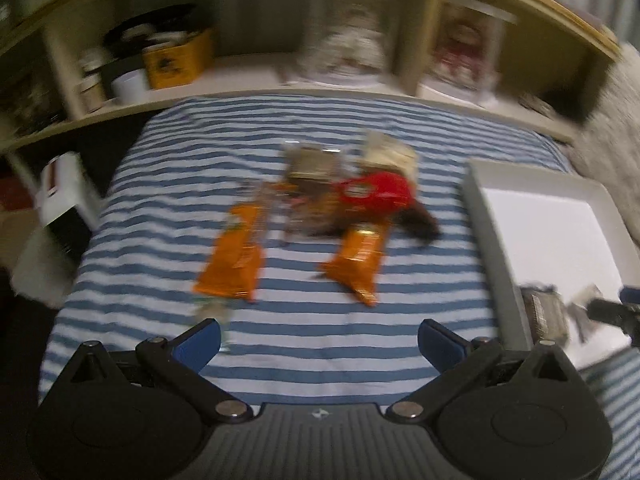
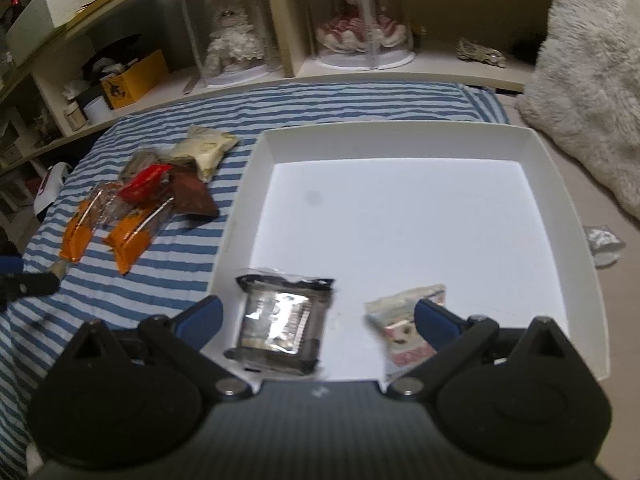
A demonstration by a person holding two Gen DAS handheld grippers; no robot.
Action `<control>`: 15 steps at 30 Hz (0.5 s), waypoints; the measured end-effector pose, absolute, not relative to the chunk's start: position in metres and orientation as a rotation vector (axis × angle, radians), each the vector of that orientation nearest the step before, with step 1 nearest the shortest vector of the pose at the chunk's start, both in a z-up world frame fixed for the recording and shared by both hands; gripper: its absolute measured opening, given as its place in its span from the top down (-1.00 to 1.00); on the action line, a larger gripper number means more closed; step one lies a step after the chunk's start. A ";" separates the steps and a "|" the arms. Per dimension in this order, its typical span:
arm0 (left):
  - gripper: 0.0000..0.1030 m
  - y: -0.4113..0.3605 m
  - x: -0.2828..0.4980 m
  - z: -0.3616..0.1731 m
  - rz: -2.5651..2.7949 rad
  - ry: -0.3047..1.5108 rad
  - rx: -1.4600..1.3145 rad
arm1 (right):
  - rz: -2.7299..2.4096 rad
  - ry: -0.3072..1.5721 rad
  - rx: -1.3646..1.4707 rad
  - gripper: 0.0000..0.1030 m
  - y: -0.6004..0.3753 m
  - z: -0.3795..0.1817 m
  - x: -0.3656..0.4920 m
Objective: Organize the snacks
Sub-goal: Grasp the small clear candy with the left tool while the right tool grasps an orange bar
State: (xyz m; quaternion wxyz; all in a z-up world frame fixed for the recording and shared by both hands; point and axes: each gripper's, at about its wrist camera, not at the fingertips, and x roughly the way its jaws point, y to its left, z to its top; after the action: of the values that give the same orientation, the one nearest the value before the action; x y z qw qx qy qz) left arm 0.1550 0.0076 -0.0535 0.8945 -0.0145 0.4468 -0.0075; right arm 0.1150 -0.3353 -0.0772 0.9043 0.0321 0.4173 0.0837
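A pile of snack packets lies on the blue-striped cloth (image 1: 304, 332): two orange packets (image 1: 234, 258) (image 1: 358, 258), a red packet (image 1: 376, 192), a cream packet (image 1: 390, 156) and a brown one (image 2: 192, 196). A white tray (image 2: 400, 132) sits to the right. In it lie a dark clear-wrapped packet (image 2: 280, 324) and a small pink-white packet (image 2: 404, 324). My left gripper (image 1: 320, 338) is open and empty above the cloth, short of the pile. My right gripper (image 2: 318, 316) is open above the tray's near end, its fingers either side of the dark packet.
A cream shelf unit (image 2: 360, 72) runs along the back with two dolls under clear domes (image 2: 232, 40) (image 2: 360, 20), a yellow box (image 2: 132, 76) and jars. A fluffy white rug or cushion (image 2: 592, 92) lies at the right. A crumpled wrapper (image 2: 604, 244) lies beside the tray.
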 end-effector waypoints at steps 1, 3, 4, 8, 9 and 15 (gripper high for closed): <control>-1.00 0.016 0.155 -0.054 0.007 0.925 -0.045 | 0.180 0.859 0.064 -0.99 -0.331 -0.077 0.116; -1.00 0.031 0.157 -0.052 0.045 0.919 -0.067 | 0.193 0.857 0.057 -0.99 -0.322 -0.077 0.117; -1.00 0.037 0.158 -0.051 0.055 0.914 -0.076 | 0.203 0.854 0.053 -0.99 -0.317 -0.076 0.118; -1.00 0.057 0.164 -0.051 0.079 0.897 -0.116 | 0.228 0.842 0.054 -0.99 -0.300 -0.076 0.123; -1.00 0.062 0.166 -0.052 0.081 0.897 -0.127 | 0.235 0.840 0.058 -0.99 -0.297 -0.076 0.123; -1.00 0.074 0.174 -0.062 0.109 0.896 -0.082 | 0.298 0.834 0.084 -0.99 -0.264 -0.081 0.131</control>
State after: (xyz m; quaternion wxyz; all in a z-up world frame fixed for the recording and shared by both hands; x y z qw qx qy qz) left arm 0.1740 0.0740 -0.0617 0.8990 -0.0395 0.4330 0.0526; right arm 0.1314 -0.2640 -0.0807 0.9026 0.0405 0.4035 0.1442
